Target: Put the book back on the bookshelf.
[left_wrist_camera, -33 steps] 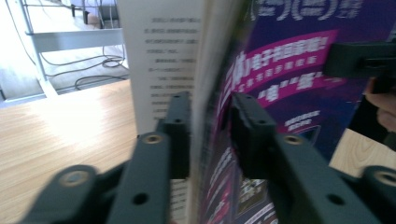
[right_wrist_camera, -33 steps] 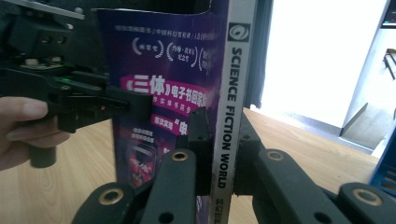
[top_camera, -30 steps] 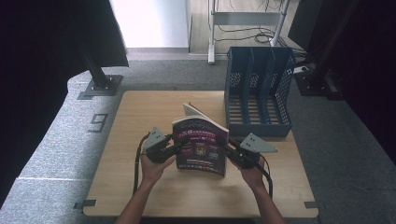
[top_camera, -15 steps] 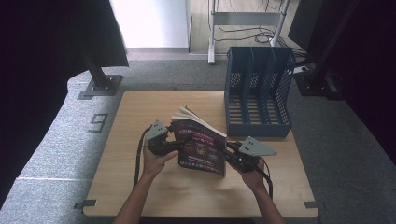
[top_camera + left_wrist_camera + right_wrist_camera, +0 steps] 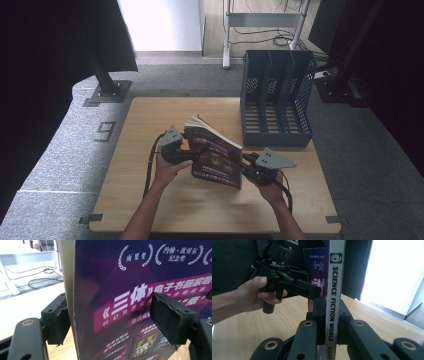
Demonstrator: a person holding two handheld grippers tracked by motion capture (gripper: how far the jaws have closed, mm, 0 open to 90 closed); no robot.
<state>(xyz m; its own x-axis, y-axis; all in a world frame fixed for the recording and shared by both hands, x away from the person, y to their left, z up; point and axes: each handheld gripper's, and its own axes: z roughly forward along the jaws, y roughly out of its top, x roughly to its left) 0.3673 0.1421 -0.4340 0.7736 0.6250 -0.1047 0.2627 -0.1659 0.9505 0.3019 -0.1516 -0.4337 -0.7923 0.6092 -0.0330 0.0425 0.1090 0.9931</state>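
Purple magazine standing up on its edge over the middle of the wooden table, tilted, pages fanned at the top. White spine with "SCIENCE FICTION WORLD" pinched tight in the right claw, near the bottom end. Left claw just been spreading, now wide apart, one pad on each side of the magazine's edge, no squeeze on the cover. Left hand wrapped round that claw's handle. Blue file rack at the far right of the table, well apart from the magazine.
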